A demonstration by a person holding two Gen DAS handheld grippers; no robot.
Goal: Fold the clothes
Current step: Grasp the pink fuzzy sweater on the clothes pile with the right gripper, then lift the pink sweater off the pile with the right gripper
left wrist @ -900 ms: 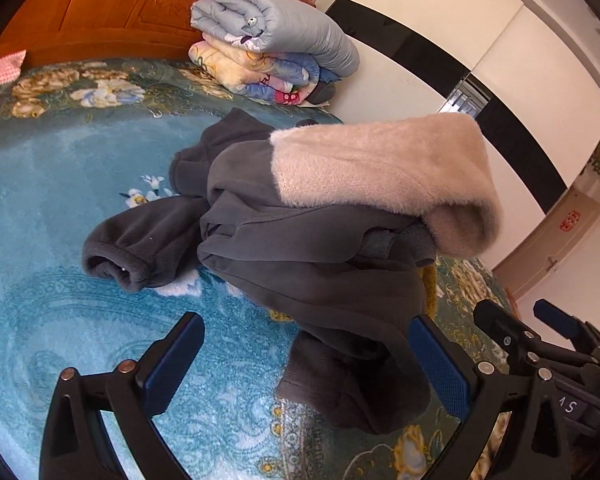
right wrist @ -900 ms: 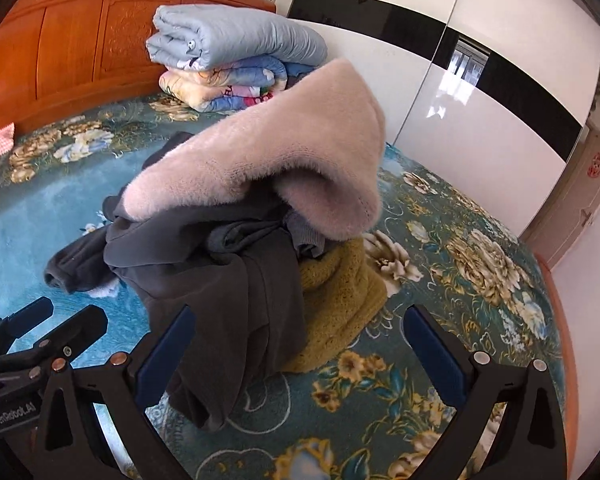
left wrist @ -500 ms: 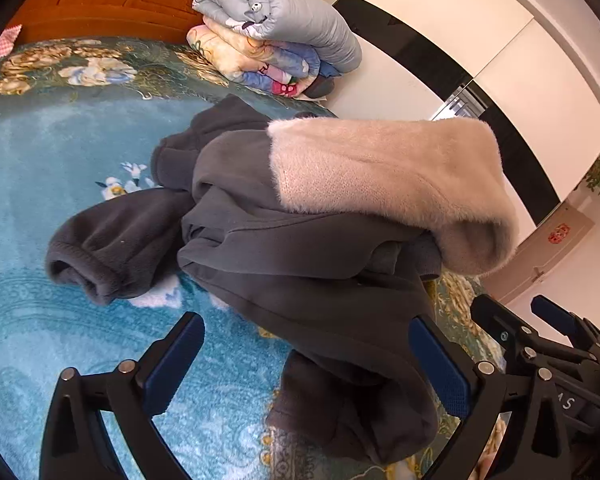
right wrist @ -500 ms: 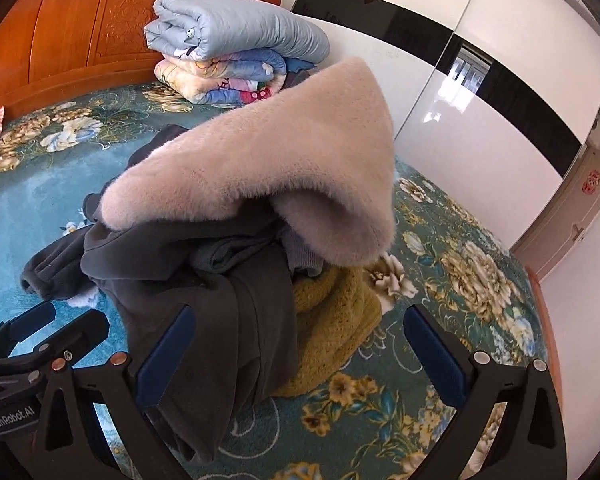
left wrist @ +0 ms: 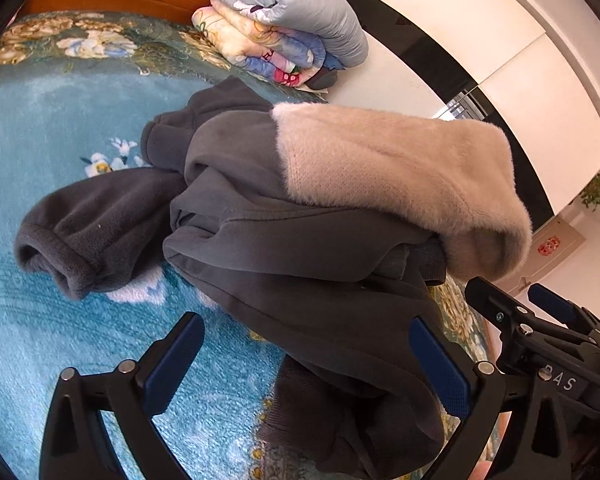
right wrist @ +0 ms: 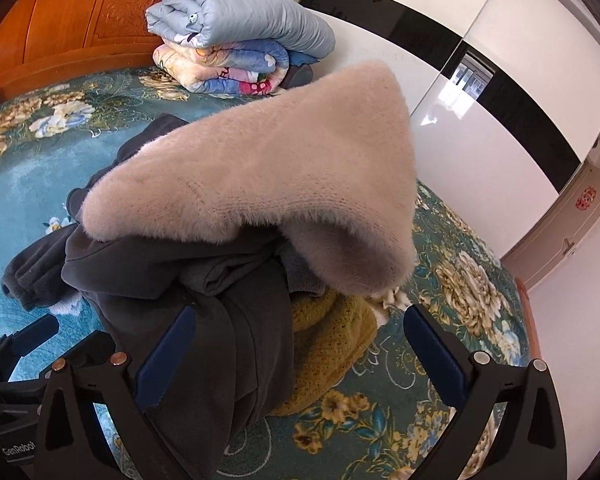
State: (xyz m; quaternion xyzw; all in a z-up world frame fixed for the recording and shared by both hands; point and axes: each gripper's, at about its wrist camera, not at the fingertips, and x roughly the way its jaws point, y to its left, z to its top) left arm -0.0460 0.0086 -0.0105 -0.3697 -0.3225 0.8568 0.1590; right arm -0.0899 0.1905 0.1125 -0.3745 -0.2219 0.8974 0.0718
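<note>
Clothes heap on bedspread (left wrist: 60,184), mid-scene. Plush garment (left wrist: 400,176) on top of heap, over hooded sweatshirt (left wrist: 300,264). Fleece sleeve (left wrist: 88,232) extends left from heap, flat on bedspread. Knit garment (right wrist: 332,340) under heap, showing at near right. Folded quilts (right wrist: 236,40) stacked far behind heap, against headboard (right wrist: 68,20). Wardrobe (right wrist: 480,92) along right.

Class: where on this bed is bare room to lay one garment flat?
Free: the blue bedspread left of the grey garment, and the floral strip towards the wardrobe. Crowded: the clothes heap and the folded quilts by the headboard.
</note>
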